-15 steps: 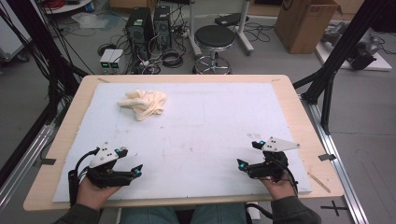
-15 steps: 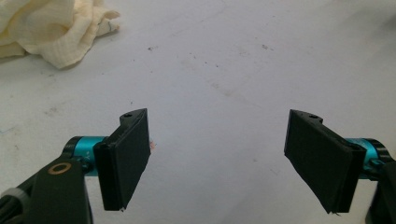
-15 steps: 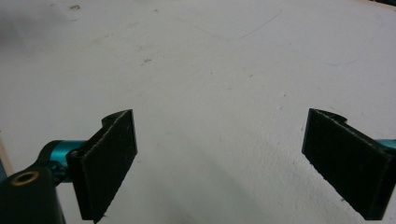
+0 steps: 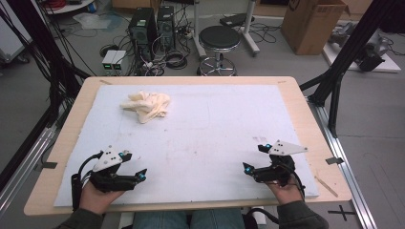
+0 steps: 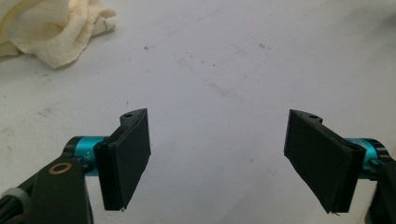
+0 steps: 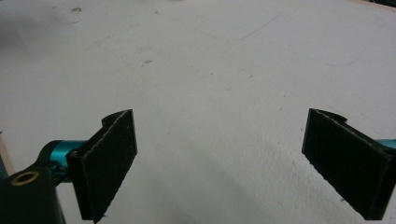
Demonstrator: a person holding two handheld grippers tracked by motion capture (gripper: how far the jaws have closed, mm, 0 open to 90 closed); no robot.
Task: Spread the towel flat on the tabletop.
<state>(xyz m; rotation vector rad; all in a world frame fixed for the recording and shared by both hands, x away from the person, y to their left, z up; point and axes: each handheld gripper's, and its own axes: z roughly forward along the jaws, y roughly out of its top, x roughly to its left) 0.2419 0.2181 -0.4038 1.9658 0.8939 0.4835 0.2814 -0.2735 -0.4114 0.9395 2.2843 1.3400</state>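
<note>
The left claw (image 4: 135, 166) is held low over the near left part of the white mat (image 4: 215, 129) on the bench (image 4: 305, 102), jaws spread wide with nothing between them. The right claw (image 4: 256, 157) is held over the near right part, likewise spread and empty. A crumpled cream cloth (image 4: 147, 106) lies on the mat's far left, well apart from both claws.

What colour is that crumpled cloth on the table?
The cloth is pale cream, with a fine waffle-like weave. It shows best in the left gripper view.
</note>
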